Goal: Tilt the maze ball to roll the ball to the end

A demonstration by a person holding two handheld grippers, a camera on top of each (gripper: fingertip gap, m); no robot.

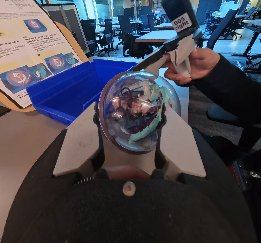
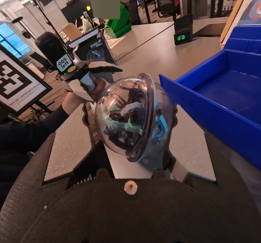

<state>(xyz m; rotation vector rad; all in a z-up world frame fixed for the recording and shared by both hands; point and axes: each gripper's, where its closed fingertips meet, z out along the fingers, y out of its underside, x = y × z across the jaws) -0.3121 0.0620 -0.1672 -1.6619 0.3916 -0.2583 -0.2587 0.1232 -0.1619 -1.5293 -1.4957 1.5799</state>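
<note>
Left wrist view is showing my left tool (image 1: pixel 130 116) clamping the maze ball (image 1: pixel 139 113): one pad is pressing on the dark rim, the other on the clear dome. I am holding the ball up off the surface (image 1: pixel 28 137), just beside the front wall of the blue bin (image 1: pixel 63 94), with its rim tilted. My right tool (image 2: pixel 130 117) is standing spread around the ball's other side. Its left finger (image 2: pixel 73 134) is sitting apart from the dome with a strip of floor showing between, while its right finger (image 2: pixel 187 144) is lying against the shell.
</note>
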